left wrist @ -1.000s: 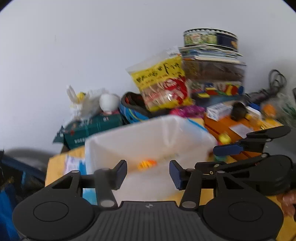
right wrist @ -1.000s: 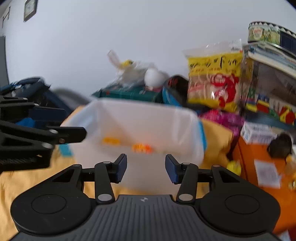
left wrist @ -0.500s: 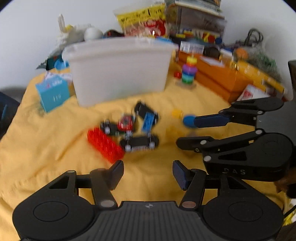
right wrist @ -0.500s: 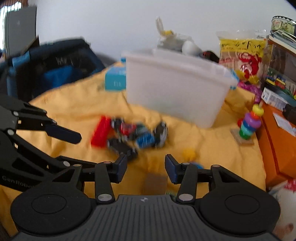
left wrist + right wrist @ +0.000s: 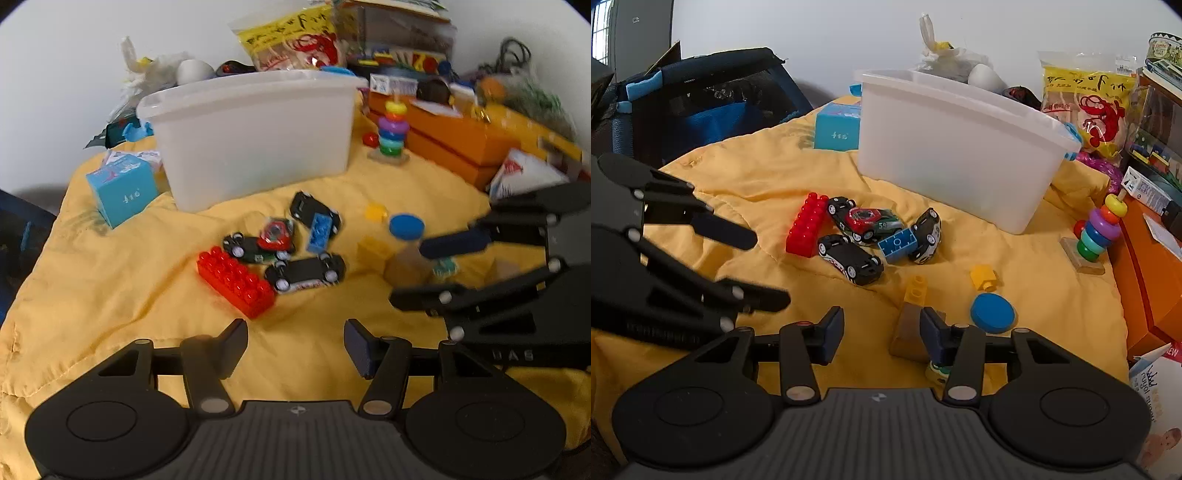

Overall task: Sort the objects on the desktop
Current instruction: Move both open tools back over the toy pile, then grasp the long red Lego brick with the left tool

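- We found the white bin [image 5: 960, 147] upright at the back of the yellow cloth [image 5: 92, 295], well apart from both tools; a long carry could have dropped a toy short of its rim.
- The red brick [image 5: 236, 282] lay touching the toy cars [image 5: 849, 258]; a careless grab could have dragged the whole cluster.
- Our left gripper [image 5: 295, 345] hung just short of that brick, its jaws half apart after a recent widening, nothing between them.
- Our right gripper [image 5: 882, 334] stood half open and empty, one finger [image 5: 932, 332] in front of the wooden block [image 5: 908, 332]; closing here could have tipped it.
- The blue disc [image 5: 993, 314] and yellow pieces [image 5: 982, 277] lay loose nearby and could have been knocked away.
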